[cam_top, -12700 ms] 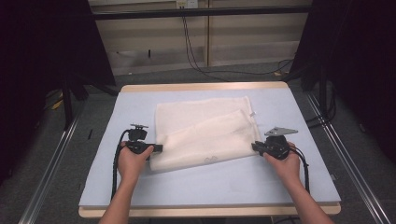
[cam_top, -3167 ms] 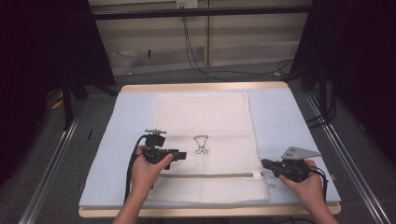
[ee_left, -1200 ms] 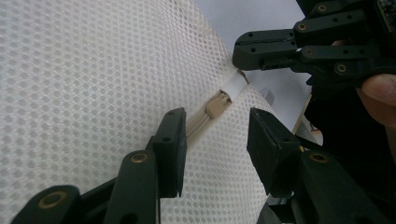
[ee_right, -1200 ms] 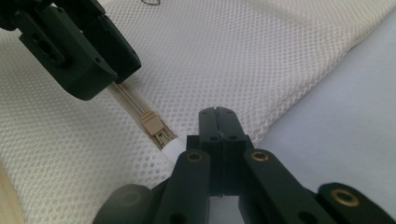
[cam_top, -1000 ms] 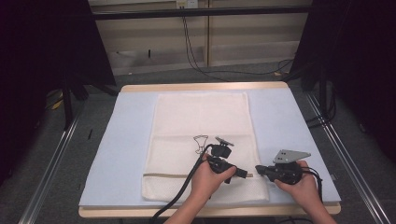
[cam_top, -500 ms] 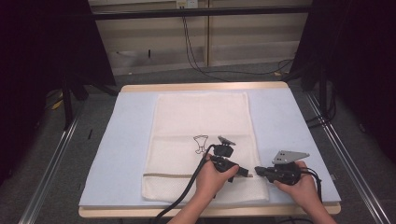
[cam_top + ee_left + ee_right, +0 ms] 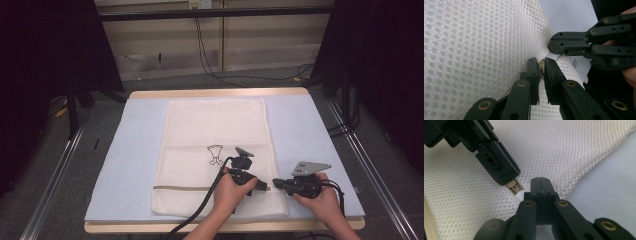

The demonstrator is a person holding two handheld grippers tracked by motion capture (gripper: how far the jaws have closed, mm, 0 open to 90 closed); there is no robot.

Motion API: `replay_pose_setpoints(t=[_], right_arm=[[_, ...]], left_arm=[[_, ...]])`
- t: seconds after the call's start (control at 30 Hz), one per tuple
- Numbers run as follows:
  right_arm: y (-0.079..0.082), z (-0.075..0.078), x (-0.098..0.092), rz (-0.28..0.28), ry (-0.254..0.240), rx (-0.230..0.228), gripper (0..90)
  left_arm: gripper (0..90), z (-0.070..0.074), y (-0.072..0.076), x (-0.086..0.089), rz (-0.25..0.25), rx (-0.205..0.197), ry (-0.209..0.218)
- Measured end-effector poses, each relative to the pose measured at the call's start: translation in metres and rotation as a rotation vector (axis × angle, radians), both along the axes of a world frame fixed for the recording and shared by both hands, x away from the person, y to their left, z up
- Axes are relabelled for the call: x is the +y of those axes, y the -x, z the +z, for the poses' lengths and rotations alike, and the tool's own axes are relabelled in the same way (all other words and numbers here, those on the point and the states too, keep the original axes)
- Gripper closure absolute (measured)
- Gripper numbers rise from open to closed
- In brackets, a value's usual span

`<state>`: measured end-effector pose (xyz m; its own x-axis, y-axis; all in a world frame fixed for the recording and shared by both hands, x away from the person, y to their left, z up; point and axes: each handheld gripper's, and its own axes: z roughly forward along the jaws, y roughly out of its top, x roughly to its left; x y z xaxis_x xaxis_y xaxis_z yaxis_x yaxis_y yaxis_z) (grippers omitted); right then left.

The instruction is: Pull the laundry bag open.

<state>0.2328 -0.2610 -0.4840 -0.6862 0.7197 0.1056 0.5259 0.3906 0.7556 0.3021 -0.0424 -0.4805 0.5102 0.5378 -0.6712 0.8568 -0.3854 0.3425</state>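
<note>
You are pinching beige zipper pull point(image 7: 514, 187) with left gripper point(image 7: 261, 187); right gripper point(image 7: 278, 184) clamping white mesh laundry bag point(image 7: 215, 130) edge, bag lying flat on pale blue mat point(image 7: 125, 150)

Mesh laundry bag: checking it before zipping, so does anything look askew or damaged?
Nothing stands out. The mesh laundry bag lies flat and square on the blue mat, no tears visible; left gripper pinches the zipper pull.
</note>
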Motion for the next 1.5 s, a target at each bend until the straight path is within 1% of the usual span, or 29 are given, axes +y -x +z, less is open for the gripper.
replay_pose_setpoints(t=[0.03,0.07,0.13,0.17,0.2,0.23,0.27,0.33,0.37,0.4,0.43,0.47,0.63,0.67,0.77,0.8,0.87,0.9,1.07,1.1,1.13,1.17,1.2,1.23,1.3,1.33,1.37,1.4,1.5], right_arm=[[0.0,0.0,0.0,0.001,0.0,-0.001,90.0],[0.0,0.0,0.0,0.002,0.0,-0.003,90.0],[0.0,-0.001,0.0,0.003,-0.002,-0.007,90.0],[0.0,-0.001,0.0,0.004,-0.004,-0.011,90.0],[0.001,-0.001,0.0,0.008,0.001,-0.016,90.0],[0.001,-0.001,0.0,0.012,0.006,-0.02,90.0],[0.001,-0.001,0.0,0.018,0.01,-0.026,90.0],[0.0,-0.001,0.0,0.019,0.01,-0.025,90.0],[0.001,-0.002,0.0,0.019,0.01,-0.025,90.0],[0.001,-0.002,0.0,0.015,0.01,-0.024,90.0],[0.001,-0.002,0.0,0.013,0.011,-0.024,90.0],[0.001,-0.002,0.0,0.014,0.013,-0.028,90.0],[0.0,-0.002,0.0,0.026,0.014,-0.032,90.0],[0.0,-0.002,-0.001,0.027,0.015,-0.032,90.0],[0.0,-0.002,0.0,0.026,0.02,-0.026,90.0],[0.0,-0.002,0.0,0.028,0.022,-0.027,90.0],[0.0,-0.002,0.0,0.028,0.02,-0.027,90.0],[0.0,-0.002,0.0,0.028,0.02,-0.028,90.0],[0.0,-0.001,0.0,0.02,0.019,-0.02,90.0],[0.0,-0.001,0.0,0.021,0.019,-0.021,90.0],[0.0,-0.001,0.0,0.02,0.019,-0.021,90.0],[0.0,-0.001,0.0,0.021,0.016,-0.021,90.0],[0.0,-0.001,0.0,0.022,0.017,-0.021,90.0],[0.0,-0.001,0.0,0.02,0.019,-0.02,90.0],[0.0,-0.001,0.0,0.022,0.018,-0.021,90.0],[0.0,-0.001,0.0,0.022,0.018,-0.02,90.0],[0.0,-0.001,0.0,0.021,0.017,-0.019,90.0],[0.0,-0.001,0.0,0.021,0.015,-0.017,90.0],[0.0,-0.001,0.0,0.019,0.014,-0.016,90.0]], left_arm=[[84.7,0.0,0.0,0.0,-0.008,-0.002,-0.004],[85.2,0.001,0.0,0.0,0.001,0.0,0.0],[86.9,0.002,-0.001,0.001,0.0,0.018,0.02],[87.0,0.002,0.0,0.001,0.006,0.013,0.012],[87.2,0.003,0.0,0.0,0.012,0.02,0.016],[87.3,0.003,0.0,0.001,0.008,0.022,0.016],[87.3,0.003,-0.001,0.001,-0.001,0.033,0.029],[87.3,0.002,-0.001,0.002,0.002,0.029,0.022],[87.4,0.002,-0.002,0.002,0.002,0.04,0.024],[87.4,0.002,-0.003,0.003,-0.008,0.04,0.028],[87.4,0.002,-0.003,0.003,-0.004,0.039,0.03],[87.4,0.002,-0.002,0.003,0.007,0.027,0.02],[87.5,0.004,-0.001,0.003,0.007,0.037,0.015],[87.5,0.004,-0.003,0.006,-0.005,0.031,0.013],[87.5,0.007,-0.005,0.012,0.015,0.046,0.022],[87.5,0.008,-0.006,0.015,0.005,0.042,0.021],[87.5,0.009,-0.006,0.018,0.012,0.038,0.02],[87.5,0.009,-0.006,0.02,0.007,0.032,0.019],[87.5,0.009,-0.007,0.024,0.015,0.051,0.031],[87.5,0.009,-0.007,0.025,0.018,0.046,0.027],[87.5,0.009,-0.008,0.027,0.008,0.044,0.024],[87.5,0.01,-0.007,0.028,0.02,0.047,0.023],[87.5,0.01,-0.009,0.031,0.016,0.049,0.025],[87.4,0.011,-0.009,0.034,0.017,0.041,0.018],[87.5,0.013,-0.01,0.039,0.021,0.046,0.021],[87.5,0.014,-0.009,0.041,0.03,0.042,0.012],[87.5,0.014,-0.009,0.043,0.035,0.039,0.013],[87.5,0.014,-0.01,0.045,0.03,0.036,0.018],[87.5,0.015,-0.009,0.048,0.026,0.034,0.013]])
